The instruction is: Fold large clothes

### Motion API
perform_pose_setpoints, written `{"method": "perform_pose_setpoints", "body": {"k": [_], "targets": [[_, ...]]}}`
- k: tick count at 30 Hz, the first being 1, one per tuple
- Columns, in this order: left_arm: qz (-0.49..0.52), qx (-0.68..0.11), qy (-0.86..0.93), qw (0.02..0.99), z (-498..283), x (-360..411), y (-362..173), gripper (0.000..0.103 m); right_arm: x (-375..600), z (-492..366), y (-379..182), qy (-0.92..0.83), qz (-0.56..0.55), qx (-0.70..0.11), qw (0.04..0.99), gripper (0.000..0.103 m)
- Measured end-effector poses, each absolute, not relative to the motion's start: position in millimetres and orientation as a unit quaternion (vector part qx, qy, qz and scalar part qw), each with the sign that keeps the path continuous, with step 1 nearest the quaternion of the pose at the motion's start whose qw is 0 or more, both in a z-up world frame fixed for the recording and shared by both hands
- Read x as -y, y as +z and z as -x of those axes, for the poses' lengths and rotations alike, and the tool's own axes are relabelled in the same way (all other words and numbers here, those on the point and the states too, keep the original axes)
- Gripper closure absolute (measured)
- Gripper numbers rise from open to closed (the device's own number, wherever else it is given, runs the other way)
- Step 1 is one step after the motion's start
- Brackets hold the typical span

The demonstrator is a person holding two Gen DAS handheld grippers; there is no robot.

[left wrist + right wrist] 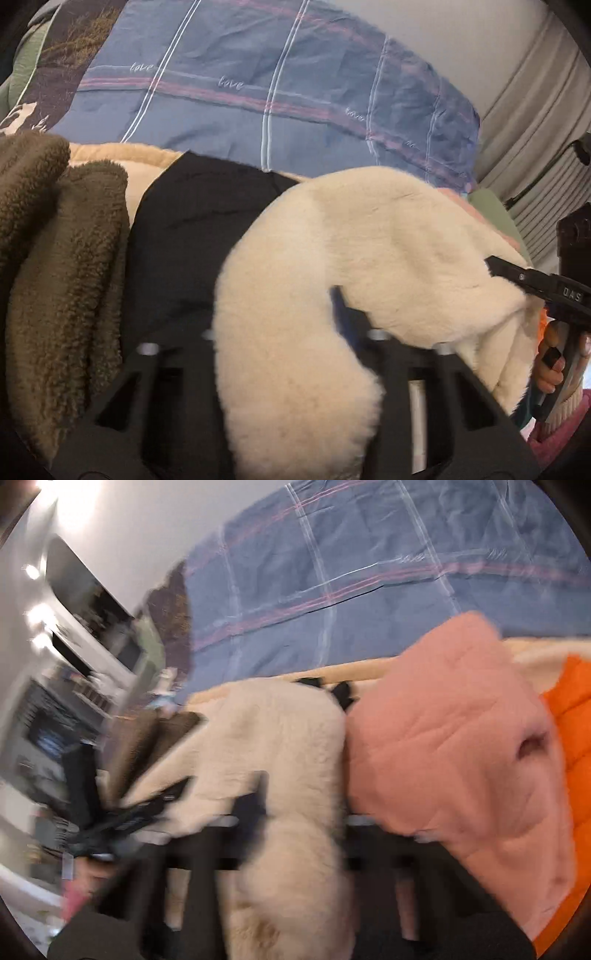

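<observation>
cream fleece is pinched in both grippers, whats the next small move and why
Probably carry the cream fleece forward and lay it flat on the blue plaid bedding. Both the left gripper and right gripper appear shut on it, and it hangs bunched over the black garment, crowded by the brown fleece and pink jacket. It needs open room before any fold.

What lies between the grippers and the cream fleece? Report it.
Nothing visible does. The cream fleece already runs between the left gripper's fingers, and the right gripper grips its other end. Beneath it lies a black garment.
</observation>
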State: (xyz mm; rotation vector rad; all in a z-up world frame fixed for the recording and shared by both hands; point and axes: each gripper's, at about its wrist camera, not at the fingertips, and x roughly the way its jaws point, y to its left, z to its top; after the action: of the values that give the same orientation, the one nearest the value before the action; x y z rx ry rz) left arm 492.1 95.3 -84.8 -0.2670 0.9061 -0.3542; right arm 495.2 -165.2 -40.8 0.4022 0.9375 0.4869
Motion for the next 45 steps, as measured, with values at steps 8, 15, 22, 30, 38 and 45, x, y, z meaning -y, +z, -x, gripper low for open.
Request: {"method": "perform_pose_setpoints", "body": {"k": [8, 15, 22, 30, 38, 45], "targets": [[0.014, -0.276, -0.246, 0.929, -370.1, -85.4, -8.0, 0.077, 159.3, -349.5, 22.9, 0.268, -0.02, -0.282, 0.921, 0.09], [-0.032, -0.246, -0.283, 0.927, -248.1, -97.4, -12.1, 0.07, 148.7, -186.9, -6.5, 0.262, 0.125, -0.221, 0.931, 0.089], [-0.084, -0.278, -0.263, 0.92, -160.7, -111.9, -55.0, 0.051, 169.6, -115.3, -60.6, 0.235, 0.132, -0.313, 0.911, 0.067], [-0.034, -0.322, -0.262, 0.909, -107.1, -127.7, -75.9, 0.047, 200.3, -91.0, -57.5, 0.257, -0.014, -0.378, 0.889, 0.051], [0.112, -0.377, -0.299, 0.87, -107.0, -141.2, -81.4, 0.034, 196.2, -112.8, -69.3, 0.317, -0.236, -0.462, 0.794, 0.029], [0.162, -0.416, -0.307, 0.84, -144.8, -125.9, -89.5, 0.014, 188.9, -178.4, -114.0, 0.272, -0.348, -0.547, 0.711, 0.017]]}}
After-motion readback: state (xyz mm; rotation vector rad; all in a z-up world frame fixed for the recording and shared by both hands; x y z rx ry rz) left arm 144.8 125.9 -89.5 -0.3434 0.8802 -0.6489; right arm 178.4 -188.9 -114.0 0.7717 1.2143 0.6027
